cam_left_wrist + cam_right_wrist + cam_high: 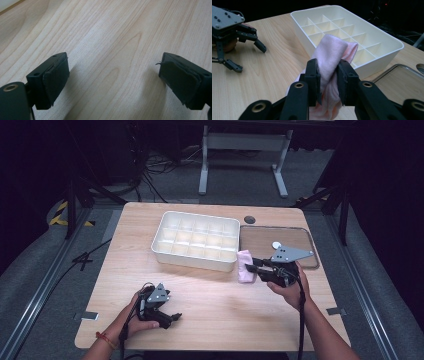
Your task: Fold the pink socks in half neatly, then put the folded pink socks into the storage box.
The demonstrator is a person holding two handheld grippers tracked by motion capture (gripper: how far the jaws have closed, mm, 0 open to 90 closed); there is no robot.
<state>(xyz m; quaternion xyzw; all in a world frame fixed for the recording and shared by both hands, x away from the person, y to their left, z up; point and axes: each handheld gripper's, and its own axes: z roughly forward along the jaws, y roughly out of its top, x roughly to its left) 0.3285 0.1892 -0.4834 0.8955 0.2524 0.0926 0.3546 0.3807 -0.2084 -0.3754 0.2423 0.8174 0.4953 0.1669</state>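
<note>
Left tool: the left tool (167,316) sits low at the near left of the table (130,270), in the person's left hand (137,320); its jaws stand wide apart with nothing but bare wood grain between them, as the left gripper view shows (112,75).
Left pads: two dark pads (56,75), their edges a little frayed, both just above the table top.
Right tool: the right tool (252,266) is at the near right, held in the right hand (290,287), its jaws clamped on a pink cloth.
Pink cloth: one pink cloth (332,53), soft and folded, pinched between the two black jaws; in the high view it lies (244,266) just beside the near right corner of the tray, between tray and tool.
White tray: one white divided tray (162,232) in the middle of the table, compartments in three rows of five, fifteen by count; those in view look empty.
Flat pan: one shallow metal-rimmed pan (312,247) to the right of the tray, touching or nearly touching it, with one small white round thing (276,245) inside.
Grommet: one dark round grommet (249,219) in the table top, beyond the pan.
Writing: no brand, label or lettering can be read on anything.
Counts: two tools, one cloth, one tray, one pan.
</note>
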